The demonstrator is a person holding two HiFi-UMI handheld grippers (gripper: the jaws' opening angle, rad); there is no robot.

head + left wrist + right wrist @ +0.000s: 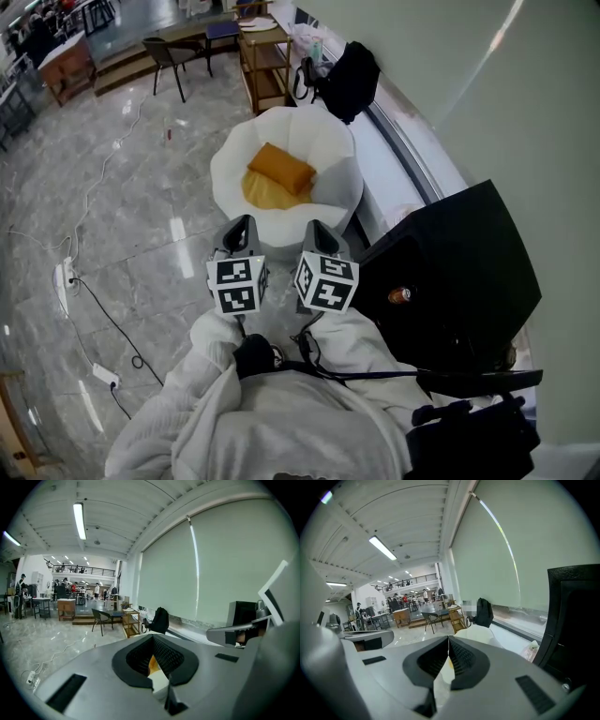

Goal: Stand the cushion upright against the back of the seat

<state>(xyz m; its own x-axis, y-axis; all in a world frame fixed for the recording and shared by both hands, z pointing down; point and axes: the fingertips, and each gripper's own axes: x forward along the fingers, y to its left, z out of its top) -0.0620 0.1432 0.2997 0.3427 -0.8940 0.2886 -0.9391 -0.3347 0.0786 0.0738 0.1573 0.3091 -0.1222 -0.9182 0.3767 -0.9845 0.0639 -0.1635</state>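
Note:
A white round armchair (330, 141) stands on the marble floor ahead of me. An orange cushion (281, 167) lies flat on its yellow seat pad (261, 195). My left gripper (242, 225) and right gripper (315, 229) hang side by side just short of the chair's front edge, both pointing at it, both shut and holding nothing. In the left gripper view the fingertips (153, 636) meet, and a sliver of orange and white shows below them. In the right gripper view the closed gripper (449, 637) points at the white armchair (480, 632).
A black backpack (349, 80) sits on the window ledge behind the chair, next to a wooden shelf unit (265, 56). A large black panel (459, 272) stands close on the right. A power strip and cables (64, 277) lie on the floor at left.

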